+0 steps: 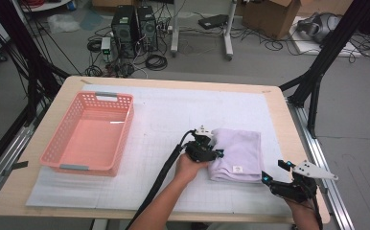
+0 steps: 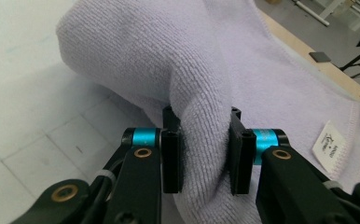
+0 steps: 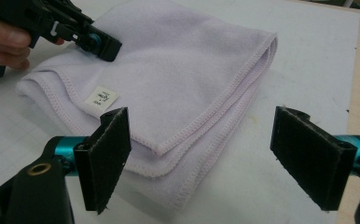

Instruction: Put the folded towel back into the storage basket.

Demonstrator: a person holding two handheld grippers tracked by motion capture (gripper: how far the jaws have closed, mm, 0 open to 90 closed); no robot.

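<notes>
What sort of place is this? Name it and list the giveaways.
Most likely a robotics lab or data-collection workspace. Two computer towers stand on the floor amid loose cables, a black frame surrounds the table, and a hand-held left gripper pinches a folded lilac towel.

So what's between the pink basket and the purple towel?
Just bare white mat. In the high view, nothing sits between the pink basket and the purple towel.
</notes>
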